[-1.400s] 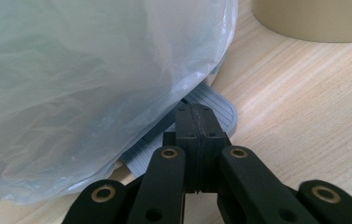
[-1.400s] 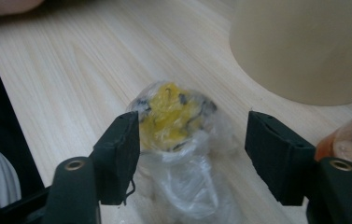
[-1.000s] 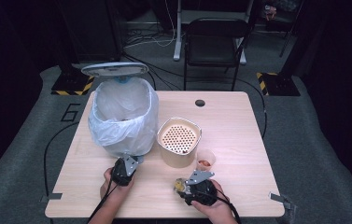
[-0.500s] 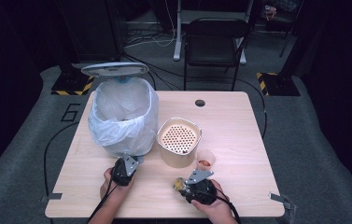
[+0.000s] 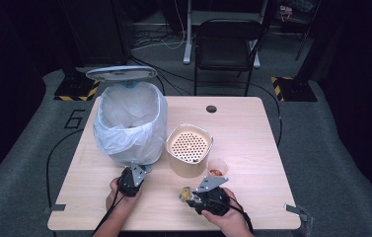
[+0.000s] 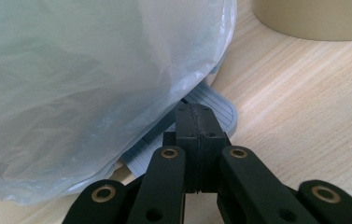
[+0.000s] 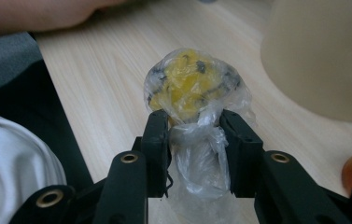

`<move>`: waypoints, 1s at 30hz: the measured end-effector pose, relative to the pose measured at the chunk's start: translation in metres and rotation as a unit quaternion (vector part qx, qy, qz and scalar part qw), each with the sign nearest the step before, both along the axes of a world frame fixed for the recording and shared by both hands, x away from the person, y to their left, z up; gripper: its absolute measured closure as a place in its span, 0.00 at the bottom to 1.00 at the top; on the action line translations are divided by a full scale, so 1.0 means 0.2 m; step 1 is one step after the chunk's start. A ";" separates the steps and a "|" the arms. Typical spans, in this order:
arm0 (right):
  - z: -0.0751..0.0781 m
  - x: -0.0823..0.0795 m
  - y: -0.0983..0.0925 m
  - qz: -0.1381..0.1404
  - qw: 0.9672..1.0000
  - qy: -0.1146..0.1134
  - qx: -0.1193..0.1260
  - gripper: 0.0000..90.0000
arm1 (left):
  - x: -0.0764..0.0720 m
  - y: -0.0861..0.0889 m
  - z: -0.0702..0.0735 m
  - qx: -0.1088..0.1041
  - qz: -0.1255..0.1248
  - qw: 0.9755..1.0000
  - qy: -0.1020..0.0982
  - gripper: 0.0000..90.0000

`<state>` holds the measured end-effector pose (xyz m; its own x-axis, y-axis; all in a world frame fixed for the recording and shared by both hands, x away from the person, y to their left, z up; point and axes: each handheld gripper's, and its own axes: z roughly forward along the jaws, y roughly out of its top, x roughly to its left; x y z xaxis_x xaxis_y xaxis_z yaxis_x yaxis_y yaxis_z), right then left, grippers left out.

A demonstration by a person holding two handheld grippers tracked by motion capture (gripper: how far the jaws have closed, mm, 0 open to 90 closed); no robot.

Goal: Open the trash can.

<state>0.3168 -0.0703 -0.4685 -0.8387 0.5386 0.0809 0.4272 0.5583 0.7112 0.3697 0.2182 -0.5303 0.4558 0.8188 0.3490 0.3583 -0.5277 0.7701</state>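
A small clear plastic bag with yellow scraps [image 7: 190, 86] is pinched at its neck between the jaws of my right gripper [image 7: 194, 135], just above the table. The jaws have just been closing, and the pads press on the bag. In the high view the right gripper [image 5: 193, 196] holds that bag [image 5: 185, 193] near the table's front edge. My left gripper [image 6: 196, 116] is shut, its tips on the bin's grey ribbed pedal [image 6: 218, 106]. It sits at the foot of the bin [image 5: 129, 126] in the high view, where the left gripper [image 5: 138, 173] points at it.
The bin has a white liner [image 6: 80, 70] and its lid [image 5: 122, 73] stands raised. A beige perforated basket [image 5: 189, 148] stands beside it, close on the right of the held bag [image 7: 323, 60]. A small cup with orange contents [image 5: 218, 169] stands behind the right gripper.
The right gripper has risen a little with the bag in its jaws. The left gripper has stayed at the bin's pedal.
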 end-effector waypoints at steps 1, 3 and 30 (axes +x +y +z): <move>0.03 0.00 0.00 0.001 1.000 -0.001 0.004 0.73 | 0.00 0.00 0.00 -0.001 0.000 1.000 0.000 1.00; 0.10 0.00 0.00 0.006 1.000 -0.006 0.017 0.73 | 0.00 0.00 0.00 -0.002 0.001 1.000 -0.003 1.00; 0.55 0.13 0.06 0.039 0.998 -0.045 0.034 0.73 | 0.00 0.00 0.00 0.007 0.001 1.000 -0.006 1.00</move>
<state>0.3423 -0.0586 -0.3582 -0.8838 0.4665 0.0371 0.3158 0.5360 0.7829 0.3699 0.2183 -0.5298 0.4507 0.8142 0.3660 0.3495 -0.5382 0.7669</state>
